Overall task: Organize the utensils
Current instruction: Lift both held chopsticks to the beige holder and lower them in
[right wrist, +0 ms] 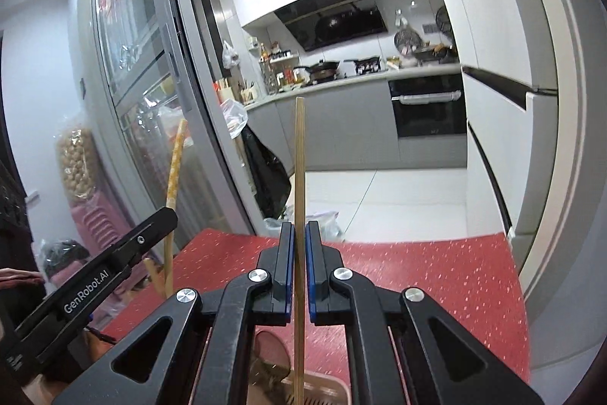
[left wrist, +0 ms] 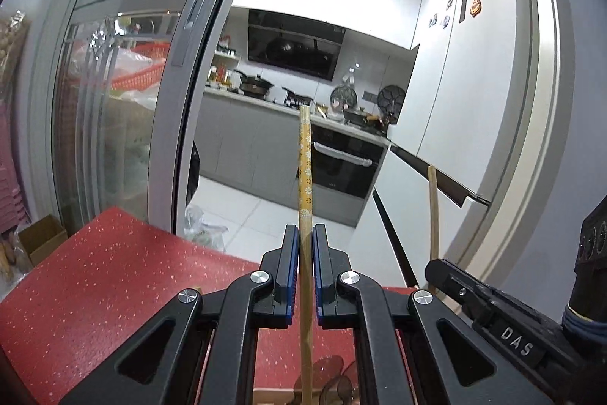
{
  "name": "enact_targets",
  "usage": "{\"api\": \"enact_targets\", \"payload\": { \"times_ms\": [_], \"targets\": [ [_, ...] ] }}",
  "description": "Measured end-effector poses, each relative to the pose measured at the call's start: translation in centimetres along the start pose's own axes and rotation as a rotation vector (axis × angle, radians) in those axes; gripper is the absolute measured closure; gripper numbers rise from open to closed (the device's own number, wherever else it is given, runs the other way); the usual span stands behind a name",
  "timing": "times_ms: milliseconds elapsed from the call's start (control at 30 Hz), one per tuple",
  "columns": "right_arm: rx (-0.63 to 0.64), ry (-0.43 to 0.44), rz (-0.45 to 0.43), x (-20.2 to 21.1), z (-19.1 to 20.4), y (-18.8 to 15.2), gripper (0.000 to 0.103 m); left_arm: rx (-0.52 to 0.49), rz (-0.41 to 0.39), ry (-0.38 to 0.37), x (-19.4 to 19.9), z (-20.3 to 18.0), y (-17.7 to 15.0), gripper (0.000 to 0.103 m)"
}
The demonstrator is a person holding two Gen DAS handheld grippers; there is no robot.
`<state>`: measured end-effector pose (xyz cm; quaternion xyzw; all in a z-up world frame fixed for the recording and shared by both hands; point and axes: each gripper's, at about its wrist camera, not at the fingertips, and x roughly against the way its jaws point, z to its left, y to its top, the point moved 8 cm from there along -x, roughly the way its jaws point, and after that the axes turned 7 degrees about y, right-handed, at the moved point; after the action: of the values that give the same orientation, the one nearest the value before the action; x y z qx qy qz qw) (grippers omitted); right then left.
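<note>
My left gripper (left wrist: 305, 234) is shut on a wooden chopstick with a yellow flower-patterned top (left wrist: 305, 169), held upright above the red speckled table (left wrist: 95, 283). My right gripper (right wrist: 300, 230) is shut on a plain wooden chopstick (right wrist: 299, 169), also upright. Each gripper shows in the other's view: the right one (left wrist: 493, 302) with its chopstick (left wrist: 433, 211) at the right, the left one (right wrist: 114, 260) with its patterned chopstick (right wrist: 175, 169) at the left. A beige utensil holder (right wrist: 322, 390) sits below the right gripper; brown spoon bowls (left wrist: 326, 378) show below the left.
A sliding glass door (left wrist: 125, 93) stands at the left, a white fridge (left wrist: 474, 63) at the right. The kitchen counter with stove and oven (left wrist: 341, 162) lies beyond the table's far edge. A cardboard box (left wrist: 41, 241) sits left of the table.
</note>
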<state>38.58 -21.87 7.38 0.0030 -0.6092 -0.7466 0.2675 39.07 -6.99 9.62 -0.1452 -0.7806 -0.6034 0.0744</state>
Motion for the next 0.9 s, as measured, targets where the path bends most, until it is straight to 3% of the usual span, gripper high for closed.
{"api": "enact_targets", "payload": {
  "times_ms": [300,633,900],
  "targets": [
    [0.102,-0.054,-0.004,-1.1,0.2,-3.1,0.097,-0.049,0.0,0.033,-0.9,0.3,-3.2,0.07],
    [0.179,-0.073,0.04,0.2,1.1,-7.3,0.097,-0.16,0.001,0.061,0.7,-0.3,-6.3,0.07],
    [0.198,-0.061,0.091,1.0,1.6,-8.6,0.097,-0.156,0.058,0.092,1.4,0.9,-8.0,0.07]
  ]
}}
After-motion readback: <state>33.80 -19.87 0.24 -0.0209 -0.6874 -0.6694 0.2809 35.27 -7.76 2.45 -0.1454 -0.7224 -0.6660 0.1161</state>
